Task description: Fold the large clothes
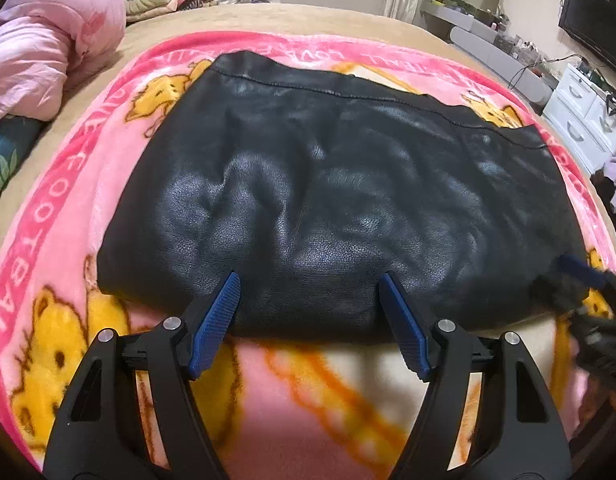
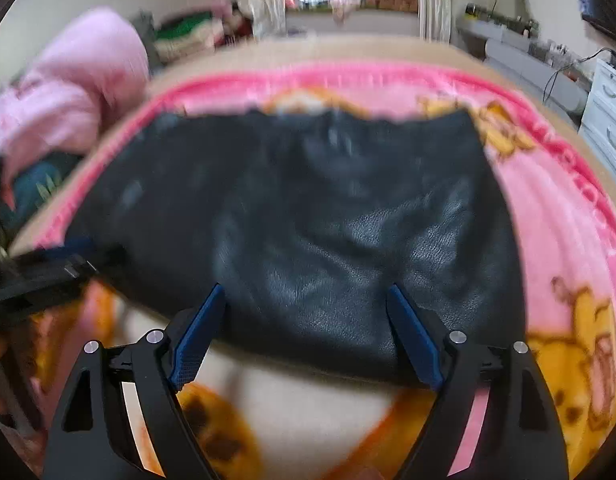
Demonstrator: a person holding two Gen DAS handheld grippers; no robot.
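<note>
Leather jacket (image 1: 328,200) lies mid-frame on the blanket (image 1: 68,208); both spread, empty grippers (image 1: 308,284) (image 2: 304,292) should probably pinch its near edge evenly before folding it away.

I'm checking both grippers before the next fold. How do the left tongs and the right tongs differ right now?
The left tongs stand over the near-left part of the black leather garment; the right tongs stand over its near-right part. The left tongs' view is sharp; the right tongs' view is smeared with blur. Both are open, with the garment's near edge between their blue pads, above the pink blanket.
</note>
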